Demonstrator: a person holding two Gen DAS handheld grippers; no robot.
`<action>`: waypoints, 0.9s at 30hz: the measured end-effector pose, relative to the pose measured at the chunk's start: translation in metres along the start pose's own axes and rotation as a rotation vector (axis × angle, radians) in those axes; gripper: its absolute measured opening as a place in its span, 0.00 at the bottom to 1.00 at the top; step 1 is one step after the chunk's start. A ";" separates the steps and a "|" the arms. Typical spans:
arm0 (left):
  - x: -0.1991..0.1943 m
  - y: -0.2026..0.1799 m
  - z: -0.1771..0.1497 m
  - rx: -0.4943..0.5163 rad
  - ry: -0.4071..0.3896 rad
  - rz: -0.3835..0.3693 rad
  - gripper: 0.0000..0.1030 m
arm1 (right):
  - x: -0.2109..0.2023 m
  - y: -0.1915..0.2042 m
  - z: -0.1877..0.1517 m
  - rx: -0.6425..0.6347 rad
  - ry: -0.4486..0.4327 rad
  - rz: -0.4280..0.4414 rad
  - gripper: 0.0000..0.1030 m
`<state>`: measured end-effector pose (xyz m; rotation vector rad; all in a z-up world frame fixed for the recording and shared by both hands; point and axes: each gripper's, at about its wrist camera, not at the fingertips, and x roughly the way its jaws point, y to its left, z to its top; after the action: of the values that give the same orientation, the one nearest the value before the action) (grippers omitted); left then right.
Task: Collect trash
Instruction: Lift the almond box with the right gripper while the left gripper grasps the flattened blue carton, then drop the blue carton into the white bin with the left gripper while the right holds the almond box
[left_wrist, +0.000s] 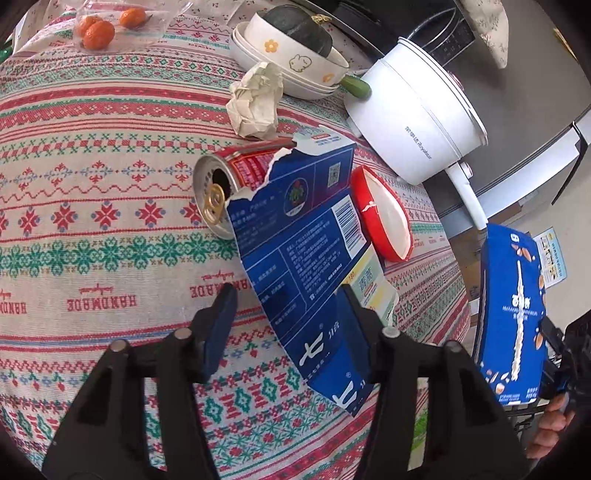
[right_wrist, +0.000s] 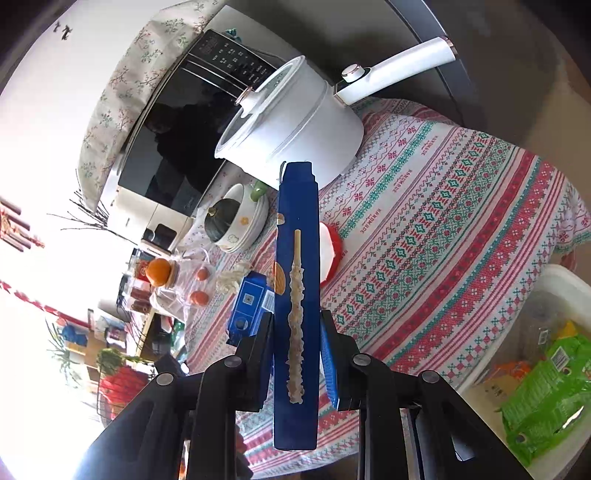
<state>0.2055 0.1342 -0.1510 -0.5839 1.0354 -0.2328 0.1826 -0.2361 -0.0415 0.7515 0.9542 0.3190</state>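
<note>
Our left gripper (left_wrist: 284, 314) hangs w/ jaws spread wide over the torn blue carton (left_wrist: 306, 251), which lies flat on the patterned tablecloth (left_wrist: 92, 221). The carton's near end runs between the two fingers; the right finger (left_wrist: 354, 306) sits over its edge, the left finger (left_wrist: 221, 317) is off to the side above bare cloth. We can't tell if either finger touches it.

Just behind the carton lies a red can (left_wrist: 225, 184) on its side, mouth toward us, partly under the torn edge. Beyond that, a crumpled paper ball (left_wrist: 255, 99) next to stacked bowls (left_wrist: 295, 59). A red-rimmed lid (left_wrist: 380, 214) lies on the carton's right side, near a white pot (left_wrist: 417, 114).

Our right gripper (right_wrist: 295, 343) is clamped on a blue snack box (right_wrist: 297, 295), held edge-on and upright between both fingers, off the table edge. From the left cam the same box (left_wrist: 513, 314) shows at far right.

A white bin (right_wrist: 565, 295) w/ a green wrapper (right_wrist: 546, 398) inside sits low at right, below the table edge.
</note>
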 end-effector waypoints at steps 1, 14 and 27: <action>0.002 0.001 0.000 -0.018 0.005 -0.007 0.34 | -0.002 0.000 -0.003 -0.009 0.005 -0.012 0.24; -0.030 -0.023 -0.002 0.041 -0.028 -0.064 0.05 | -0.034 -0.011 -0.015 -0.075 -0.004 -0.084 0.24; -0.094 -0.047 -0.017 0.175 -0.097 -0.113 0.01 | -0.065 -0.002 -0.036 -0.111 -0.046 -0.054 0.24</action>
<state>0.1475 0.1319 -0.0617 -0.4904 0.8794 -0.3866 0.1163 -0.2575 -0.0153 0.6277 0.9044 0.3040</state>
